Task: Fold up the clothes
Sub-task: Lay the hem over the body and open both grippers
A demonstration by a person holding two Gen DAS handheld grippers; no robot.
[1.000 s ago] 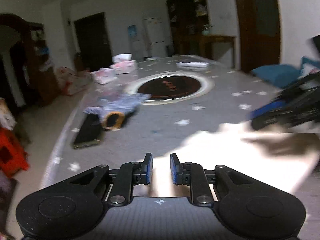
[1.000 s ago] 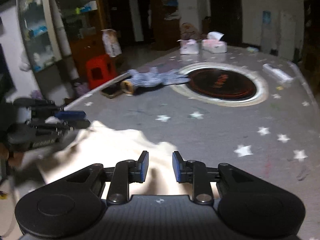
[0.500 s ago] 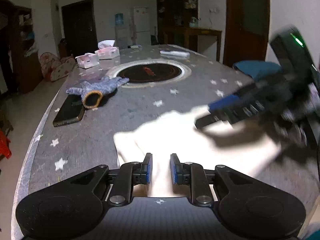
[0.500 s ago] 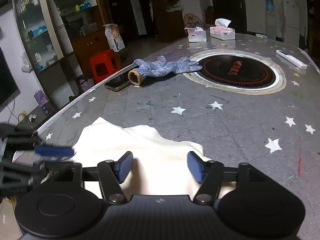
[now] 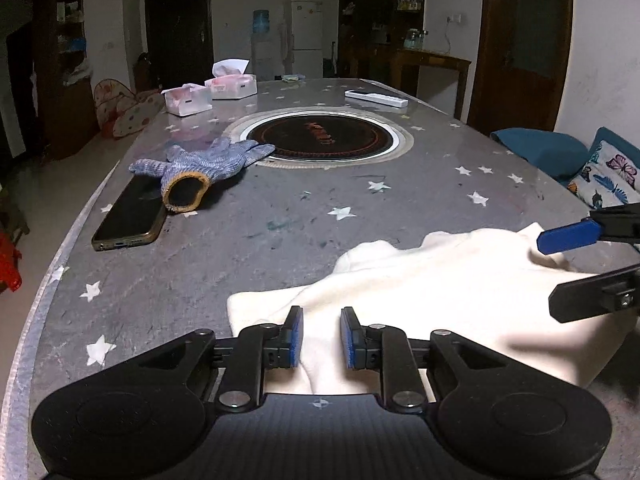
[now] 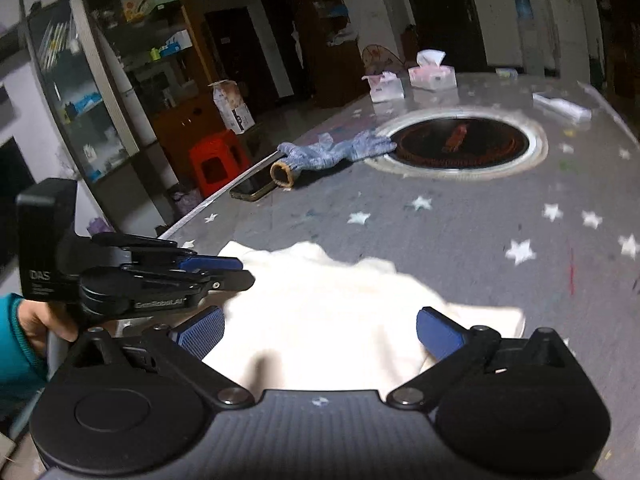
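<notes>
Dim room light falls on the grey star-printed table [image 5: 248,256], where the cream garment [image 5: 432,304] lies rumpled at the near edge under both my tools. My left gripper [image 5: 320,338] sits low over its near-left part with the blue pads a narrow gap apart, cloth showing between them; whether they pinch it I cannot tell. My right gripper [image 6: 318,330] hovers above the cloth, its fingers spread wide. Farther off, a blue knit glove [image 5: 208,162] lies partly on a phone [image 5: 130,216], beside the round black inset hob [image 5: 320,136]. Two tissue boxes [image 5: 212,92] stand beyond.
</notes>
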